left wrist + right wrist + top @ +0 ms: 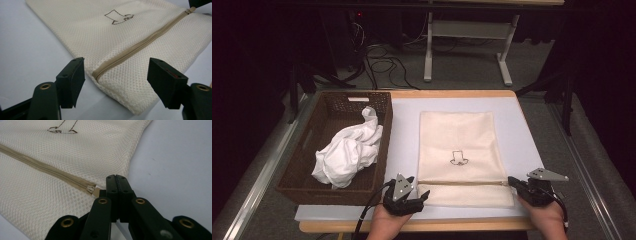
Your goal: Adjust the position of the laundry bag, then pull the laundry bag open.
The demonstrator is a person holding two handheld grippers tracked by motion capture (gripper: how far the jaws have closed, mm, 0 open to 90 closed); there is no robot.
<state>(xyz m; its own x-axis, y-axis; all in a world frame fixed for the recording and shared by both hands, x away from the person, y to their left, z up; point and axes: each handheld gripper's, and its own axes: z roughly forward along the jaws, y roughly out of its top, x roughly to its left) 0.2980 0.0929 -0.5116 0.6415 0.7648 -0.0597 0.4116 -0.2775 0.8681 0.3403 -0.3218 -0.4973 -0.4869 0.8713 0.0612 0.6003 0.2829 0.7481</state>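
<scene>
A cream mesh bag (457, 145) with a small dark drawing lies flat on the pale table top. A beige zipper (140, 45) crosses it near my side. My left gripper (424, 198) sits at the zipper's left end. In the left gripper view it (116, 75) is open, with the bag's corner lying between the jaws and clear of both pads. My right gripper (512, 181) is at the zipper's right end. In the right gripper view it (116, 180) is shut, and the zipper pull (93, 191) runs in under its tips.
A dark woven basket (337, 107) stands left of the bag with a crumpled white cloth (349, 150) inside. The table's wooden front edge (452, 225) runs just under both hands. Cables and a desk frame (467, 45) are on the floor beyond.
</scene>
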